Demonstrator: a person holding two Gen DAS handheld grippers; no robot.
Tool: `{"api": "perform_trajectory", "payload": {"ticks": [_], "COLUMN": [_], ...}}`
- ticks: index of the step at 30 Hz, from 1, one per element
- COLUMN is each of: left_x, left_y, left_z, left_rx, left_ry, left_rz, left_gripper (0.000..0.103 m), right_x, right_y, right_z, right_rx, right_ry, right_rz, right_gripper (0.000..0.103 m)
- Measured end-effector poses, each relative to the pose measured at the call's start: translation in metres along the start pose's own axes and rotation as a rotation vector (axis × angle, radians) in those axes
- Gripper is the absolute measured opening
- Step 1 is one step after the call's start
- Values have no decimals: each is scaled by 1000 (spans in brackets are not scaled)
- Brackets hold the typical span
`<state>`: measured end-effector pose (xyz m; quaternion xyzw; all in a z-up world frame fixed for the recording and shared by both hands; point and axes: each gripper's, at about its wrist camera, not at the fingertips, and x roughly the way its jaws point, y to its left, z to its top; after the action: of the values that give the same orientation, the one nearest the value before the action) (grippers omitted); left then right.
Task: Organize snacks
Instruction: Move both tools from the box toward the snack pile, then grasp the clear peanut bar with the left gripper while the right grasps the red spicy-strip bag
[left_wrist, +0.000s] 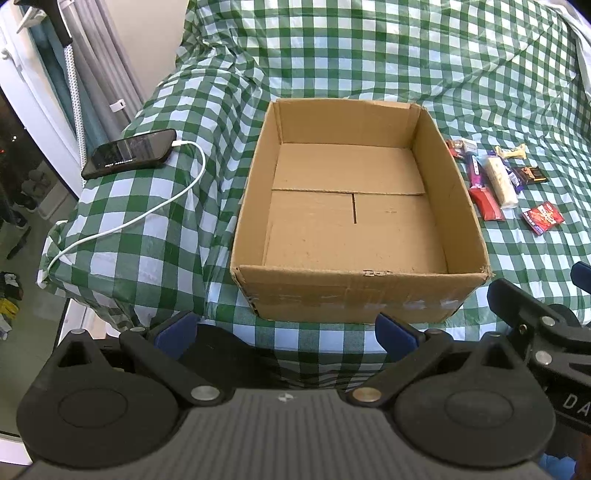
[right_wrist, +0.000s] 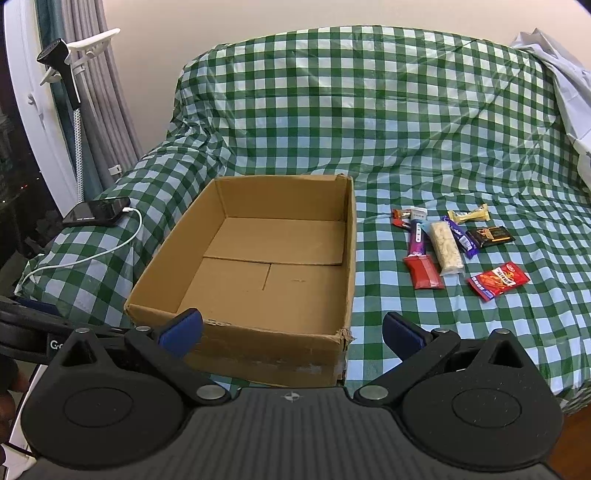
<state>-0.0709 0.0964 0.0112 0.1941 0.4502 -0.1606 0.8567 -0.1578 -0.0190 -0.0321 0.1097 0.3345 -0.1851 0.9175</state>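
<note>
Both pairs of jaws stand wide open and hold nothing: the left gripper (left_wrist: 286, 330) hangs just short of the near wall of the box (left_wrist: 354, 291), and the right gripper (right_wrist: 293, 332) hangs at the box's (right_wrist: 273, 354) near right corner, its left finger (right_wrist: 183, 326) overlapping the front wall in its own view, though contact cannot be judged. The box is open-topped, with only its folded bottom flaps inside, and it sits on a bed covered in a green-and-white check cloth (right_wrist: 406, 129). It stands between the left gripper and the snacks (left_wrist: 495, 181), which lie in a loose cluster on the cloth to the right of the box, well beyond both grippers. From the right wrist camera the cluster shows a purple bar (right_wrist: 417, 238), a red packet (right_wrist: 424, 272) touching its near end, a clear pack of white pieces (right_wrist: 447, 247) beside them, a purple wrapper (right_wrist: 461, 236), a dark brown bar (right_wrist: 489, 236), a pale yellow bar (right_wrist: 468, 215) at the far side, small wrappers (right_wrist: 408, 216) at the far left, and a red sachet (right_wrist: 498, 280) lying apart, nearest the right gripper. Nothing lies between that gripper and the sachet but bare cloth. To the left of the box a phone (left_wrist: 129, 153) rests on a covered hump with a white cable (left_wrist: 147, 218) plugged in and trailing over the edge. Curtains (right_wrist: 110, 92) and a garment steamer (right_wrist: 70, 81) stand at the far left.
</note>
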Motion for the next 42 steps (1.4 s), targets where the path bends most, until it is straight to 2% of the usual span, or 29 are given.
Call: {"api": "perform_trajectory", "payload": {"ticks": [16, 25, 42], "left_x": [-8, -10, 8], "left_y": [-18, -40, -99], "left_z": [14, 24, 40], "left_rx": [42, 77, 176], "left_ry": [-17, -17, 12], "left_rz": [19, 11, 4], "left_gripper": [103, 103, 103], "right_x": [0, -6, 4], "right_y": [-34, -58, -119], "right_z": [2, 1, -6], "right_rx": [93, 136, 265], "right_ry": [-27, -56, -52], "right_rz": [21, 15, -59], "right_gripper": [103, 103, 103]}}
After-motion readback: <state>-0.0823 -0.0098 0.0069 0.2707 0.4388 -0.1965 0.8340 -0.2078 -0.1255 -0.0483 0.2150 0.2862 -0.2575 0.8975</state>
